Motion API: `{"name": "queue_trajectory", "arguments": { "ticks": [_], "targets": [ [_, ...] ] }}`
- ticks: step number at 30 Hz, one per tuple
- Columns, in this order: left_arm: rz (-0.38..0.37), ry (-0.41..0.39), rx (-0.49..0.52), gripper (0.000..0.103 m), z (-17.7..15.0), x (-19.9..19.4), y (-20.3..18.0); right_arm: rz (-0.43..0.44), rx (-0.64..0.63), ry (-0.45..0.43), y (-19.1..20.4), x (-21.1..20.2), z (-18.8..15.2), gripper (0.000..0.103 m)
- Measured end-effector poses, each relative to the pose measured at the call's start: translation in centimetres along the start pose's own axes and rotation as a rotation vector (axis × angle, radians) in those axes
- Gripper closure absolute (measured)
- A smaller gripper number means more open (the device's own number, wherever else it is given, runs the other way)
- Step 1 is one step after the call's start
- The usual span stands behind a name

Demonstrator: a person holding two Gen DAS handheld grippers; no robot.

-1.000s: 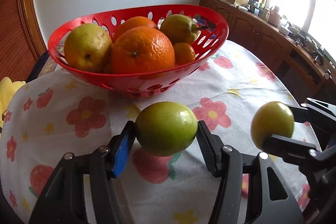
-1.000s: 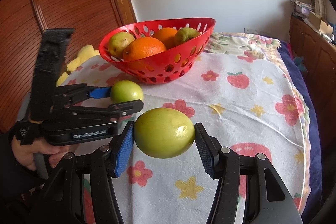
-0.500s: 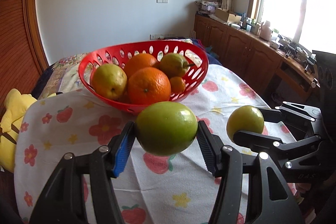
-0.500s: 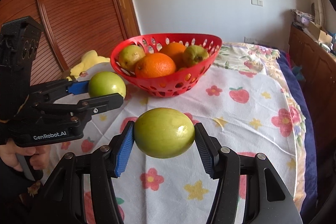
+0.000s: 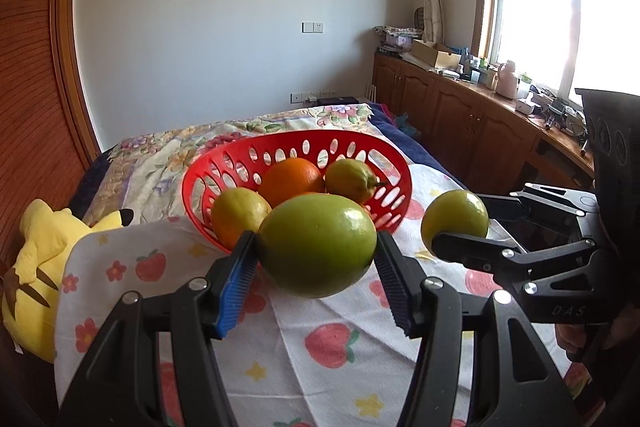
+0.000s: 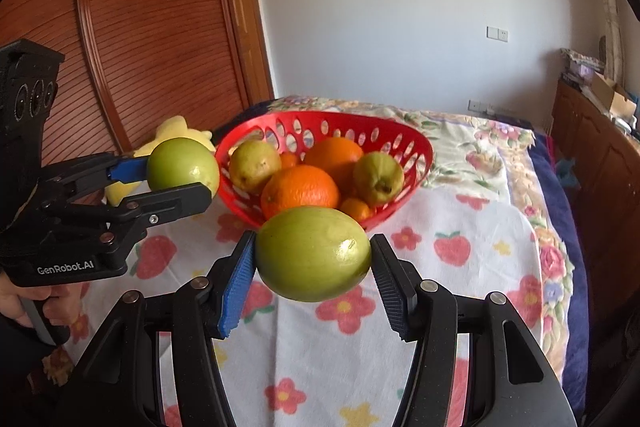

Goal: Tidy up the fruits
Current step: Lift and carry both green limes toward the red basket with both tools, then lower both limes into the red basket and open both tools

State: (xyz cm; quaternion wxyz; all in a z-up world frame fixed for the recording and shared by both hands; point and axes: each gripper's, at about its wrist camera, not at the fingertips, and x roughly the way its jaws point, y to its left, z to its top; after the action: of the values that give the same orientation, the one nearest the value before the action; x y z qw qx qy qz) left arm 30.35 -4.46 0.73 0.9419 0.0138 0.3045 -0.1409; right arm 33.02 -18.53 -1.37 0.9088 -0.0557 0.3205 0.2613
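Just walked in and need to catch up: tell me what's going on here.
A person is sorting fruit with a handheld gripper in each hand. The left gripper is shut on a green fruit, and the right gripper is shut on another green fruit. Both are held in the air just short of the red basket, which sits on a flowered cloth and already holds oranges and yellow-green fruits. Neither green fruit is in the basket yet.

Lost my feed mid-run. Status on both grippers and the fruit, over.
Left hand-held gripper shut on green fruit. Right hand-held gripper shut on second green fruit. Red basket ahead, partly full. Path clear.
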Motion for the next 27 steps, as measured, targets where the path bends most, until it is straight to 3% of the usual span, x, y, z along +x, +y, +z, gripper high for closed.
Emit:
{"name": "queue_trajectory", "arguments": {
  "ticks": [12, 27],
  "targets": [
    [0.017, 0.001, 0.008, 0.045, 2.5, 4.0, 2.3, 0.000, -0.003, 0.003, -1.7, 5.0, 3.3, 0.045],
    [0.038, 0.034, 0.021, 0.045, 4.6, 8.8, 3.5, -0.005, -0.001, 0.033, -2.9, 8.1, 2.9, 0.045]
  ]
}}
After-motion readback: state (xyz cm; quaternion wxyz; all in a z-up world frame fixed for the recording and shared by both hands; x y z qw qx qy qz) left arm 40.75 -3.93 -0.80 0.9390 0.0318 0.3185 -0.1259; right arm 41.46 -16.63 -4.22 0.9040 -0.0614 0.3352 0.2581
